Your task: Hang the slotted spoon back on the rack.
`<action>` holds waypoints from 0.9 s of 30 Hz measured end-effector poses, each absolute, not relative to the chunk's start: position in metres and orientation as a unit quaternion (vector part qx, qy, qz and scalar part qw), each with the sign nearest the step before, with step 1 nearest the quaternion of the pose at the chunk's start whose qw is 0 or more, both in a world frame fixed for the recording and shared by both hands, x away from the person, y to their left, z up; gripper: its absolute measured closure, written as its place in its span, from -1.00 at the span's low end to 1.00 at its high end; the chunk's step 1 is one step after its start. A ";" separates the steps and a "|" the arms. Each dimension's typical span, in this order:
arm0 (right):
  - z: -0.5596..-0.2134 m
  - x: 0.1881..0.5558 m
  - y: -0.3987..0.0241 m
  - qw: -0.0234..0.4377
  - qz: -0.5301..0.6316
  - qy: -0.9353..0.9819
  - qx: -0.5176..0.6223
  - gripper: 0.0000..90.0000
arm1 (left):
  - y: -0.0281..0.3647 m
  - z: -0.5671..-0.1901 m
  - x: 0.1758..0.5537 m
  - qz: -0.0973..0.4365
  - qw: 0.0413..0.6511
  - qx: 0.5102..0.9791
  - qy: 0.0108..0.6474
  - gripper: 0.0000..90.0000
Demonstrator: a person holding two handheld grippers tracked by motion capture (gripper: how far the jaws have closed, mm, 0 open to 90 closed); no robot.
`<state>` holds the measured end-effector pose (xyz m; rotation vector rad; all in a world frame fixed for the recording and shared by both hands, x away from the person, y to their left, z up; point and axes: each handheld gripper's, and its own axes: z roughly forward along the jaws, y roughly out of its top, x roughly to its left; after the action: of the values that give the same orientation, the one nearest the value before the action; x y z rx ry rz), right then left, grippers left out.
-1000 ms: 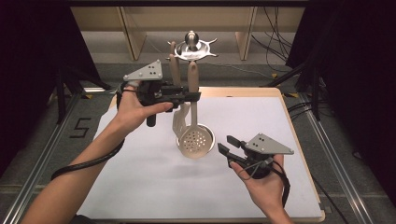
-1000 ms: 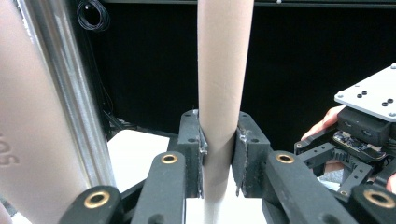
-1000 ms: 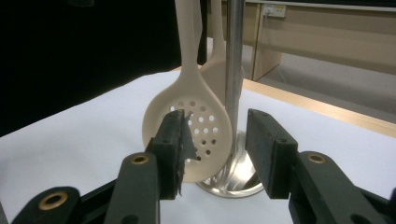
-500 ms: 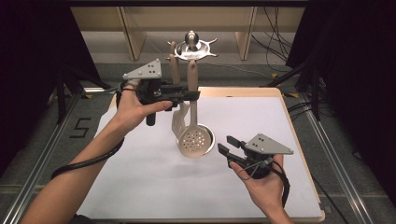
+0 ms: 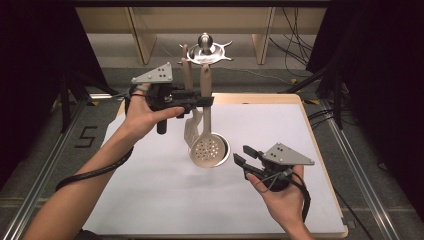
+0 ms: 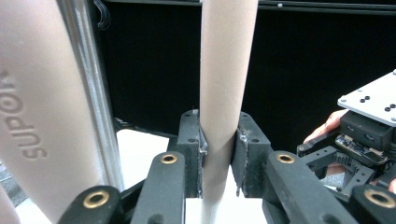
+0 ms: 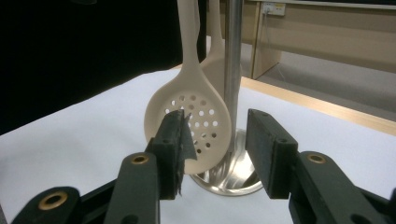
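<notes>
the left gripper (image 5: 202, 101) is clamping the handle of the slotted spoon (image 5: 209, 149), which is hanging upright beside the rack's pole (image 7: 232, 70); the left gripper view is showing pads (image 6: 243, 158) pressing it. the right gripper (image 5: 242, 155) is hovering with jaws wide, holding nothing. white table (image 5: 150, 190), dark room.

Lighting even and fairly bright on the white table (image 5: 150, 200), from overhead; surroundings beyond it fall to black. Soft shadow beneath the slotted spoon (image 5: 206, 150). Mild glare on the steel stand (image 7: 232, 70). Nearest jaws slightly soft
</notes>
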<state>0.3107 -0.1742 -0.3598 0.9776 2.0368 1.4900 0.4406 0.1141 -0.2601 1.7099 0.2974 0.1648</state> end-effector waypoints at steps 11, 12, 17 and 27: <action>-0.360 0.311 -0.176 0.222 0.536 0.737 0.347 0.30 | 0.116 -0.263 0.442 0.062 0.650 0.744 0.140 0.65; -0.360 0.311 -0.175 0.217 0.536 0.736 0.352 0.30 | 0.116 -0.264 0.442 0.064 0.650 0.744 0.140 0.65; -0.361 0.311 -0.174 0.211 0.536 0.737 0.354 0.30 | 0.117 -0.264 0.443 0.066 0.649 0.745 0.142 0.65; -0.361 0.309 -0.174 0.209 0.535 0.735 0.361 0.30 | 0.117 -0.263 0.449 0.096 0.646 0.747 0.123 0.64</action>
<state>0.3094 -0.1742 -0.3606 1.0030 2.0440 1.4878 0.4485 0.1168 -0.2634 1.7000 0.2803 0.2196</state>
